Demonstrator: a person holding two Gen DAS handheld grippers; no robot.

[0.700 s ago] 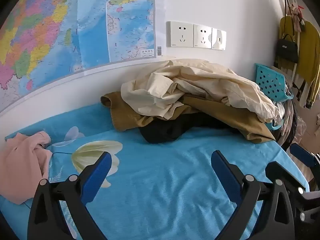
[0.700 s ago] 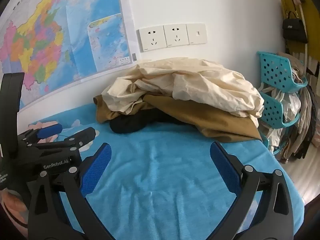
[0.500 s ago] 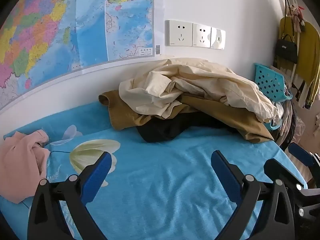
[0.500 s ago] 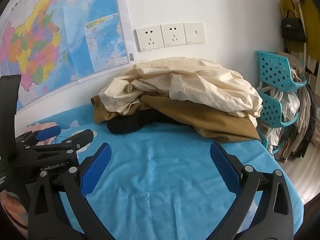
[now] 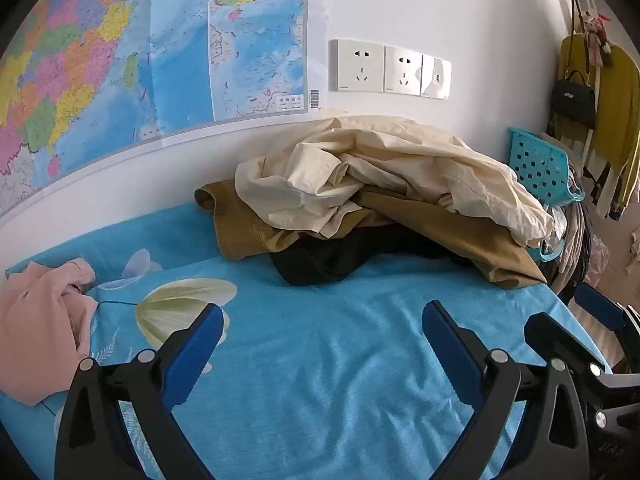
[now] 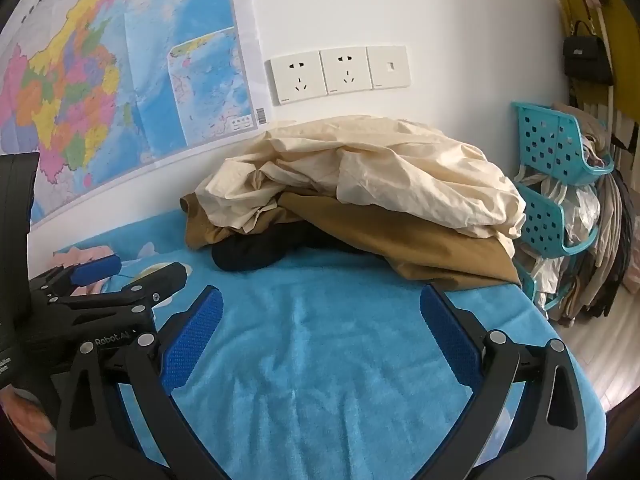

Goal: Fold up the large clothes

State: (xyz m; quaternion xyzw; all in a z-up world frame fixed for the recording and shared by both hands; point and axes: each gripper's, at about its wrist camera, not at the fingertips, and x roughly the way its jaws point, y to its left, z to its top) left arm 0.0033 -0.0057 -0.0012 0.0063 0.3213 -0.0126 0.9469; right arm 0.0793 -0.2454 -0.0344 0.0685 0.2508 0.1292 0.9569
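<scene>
Right gripper (image 6: 320,320) open; clothes pile (image 6: 360,200) beyond, apart.

Ahead of my two wide-open grippers, the blue bedspread (image 6: 320,360) lies bare up to the clothes pile (image 6: 360,200), which blocks the far wall. A pink garment (image 5: 40,328) bounds the left; teal baskets (image 6: 560,184) crowd the right edge.

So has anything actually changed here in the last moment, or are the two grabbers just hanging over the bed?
Very little. Both views have slid slightly, so the heap of cream, tan and black clothes sits a touch further left in each. Neither the left gripper nor the right gripper took hold of anything. Both stay wide open over the blue bedsheet; the heap and the crumpled pink garment lie as before.
</scene>
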